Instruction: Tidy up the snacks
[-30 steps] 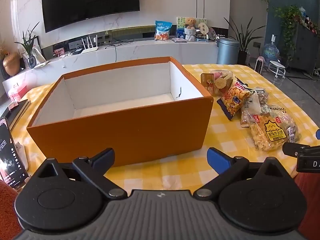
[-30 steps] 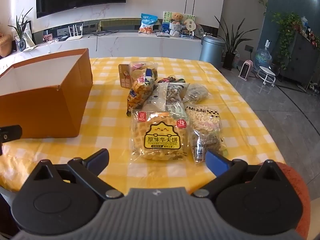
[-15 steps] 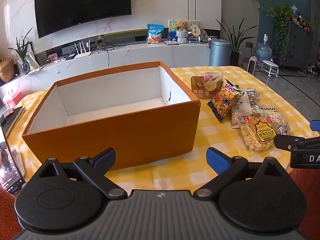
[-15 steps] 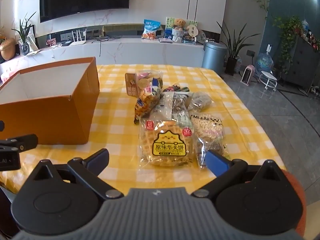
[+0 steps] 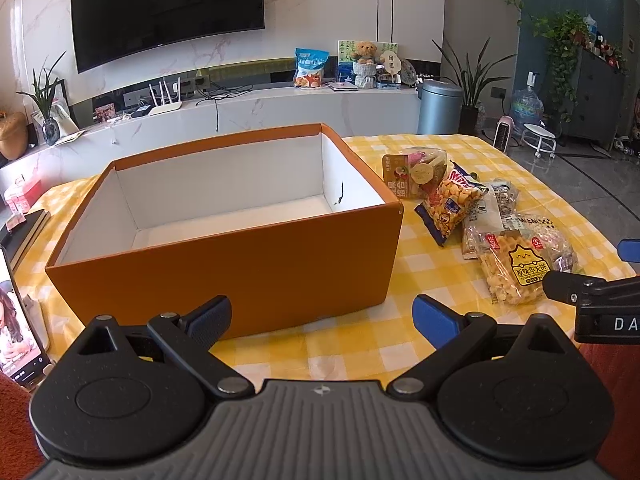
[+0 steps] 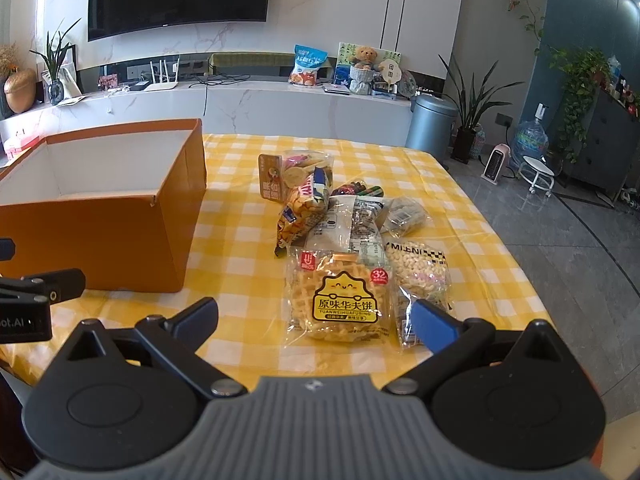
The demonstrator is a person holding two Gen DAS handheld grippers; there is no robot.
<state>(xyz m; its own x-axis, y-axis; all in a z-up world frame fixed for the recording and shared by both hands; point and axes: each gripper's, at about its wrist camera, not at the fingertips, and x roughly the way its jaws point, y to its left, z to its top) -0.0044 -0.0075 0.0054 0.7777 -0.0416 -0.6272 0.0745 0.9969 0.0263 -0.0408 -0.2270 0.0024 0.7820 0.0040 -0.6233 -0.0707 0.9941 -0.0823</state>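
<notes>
An empty orange box (image 5: 224, 268) with white inner walls stands on the yellow checked tablecloth; it also shows in the right wrist view (image 6: 100, 240). Several snack packs lie in a heap to its right: a waffle pack (image 6: 340, 296) nearest, a puffed-snack pack (image 6: 418, 270), a cracker bag (image 6: 304, 204) and a dried-fruit pack (image 6: 280, 174) farther back. The waffle pack also shows in the left wrist view (image 5: 516, 270). My left gripper (image 5: 322, 316) is open and empty in front of the box. My right gripper (image 6: 314, 320) is open and empty just short of the waffle pack.
A phone (image 5: 16, 320) and a book (image 5: 24, 228) lie at the table's left edge. The table's right edge (image 6: 516, 264) drops to a grey floor. A white counter (image 6: 240, 100) with a TV above runs behind the table.
Both grippers have risen and drawn back a little, so the box and snacks sit lower and farther in view. Both stay open and empty.
</notes>
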